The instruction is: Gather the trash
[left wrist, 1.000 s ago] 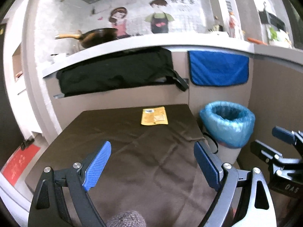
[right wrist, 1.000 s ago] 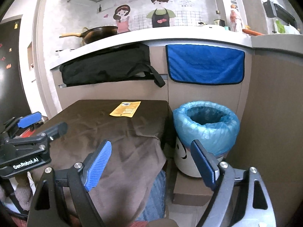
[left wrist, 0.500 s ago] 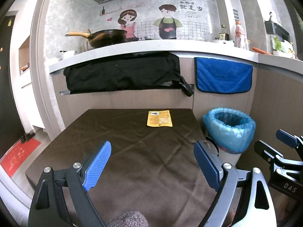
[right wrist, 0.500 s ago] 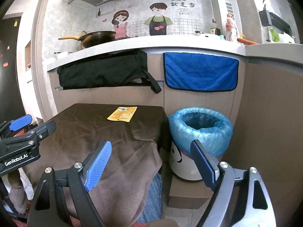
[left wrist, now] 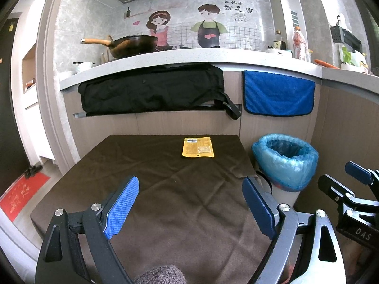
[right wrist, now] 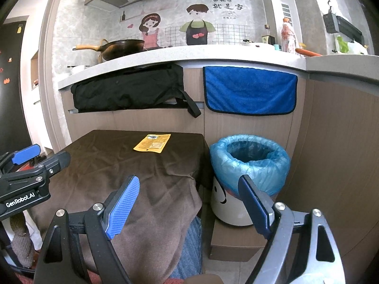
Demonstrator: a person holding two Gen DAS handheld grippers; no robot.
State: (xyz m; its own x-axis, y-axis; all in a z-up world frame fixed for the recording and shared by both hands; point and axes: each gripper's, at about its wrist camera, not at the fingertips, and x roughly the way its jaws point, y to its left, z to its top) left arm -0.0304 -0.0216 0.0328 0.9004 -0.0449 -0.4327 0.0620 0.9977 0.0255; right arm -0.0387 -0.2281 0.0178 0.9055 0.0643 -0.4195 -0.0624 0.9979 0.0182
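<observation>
Yellow packet [left wrist: 198, 147] lies flat on the brown-clothed surface [left wrist: 165, 189], well ahead of both empty, wide-open jaws; blue-lined bin [right wrist: 251, 158] stands right.

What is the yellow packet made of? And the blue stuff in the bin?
The yellow packet looks like smooth plastic or foil film: it lies flat, with a printed label. The blue liner in the bin looks like thin, slightly see-through plastic: it crinkles and folds over the rim. The tablecloth looks like soft, matte fabric, with wrinkles.
</observation>
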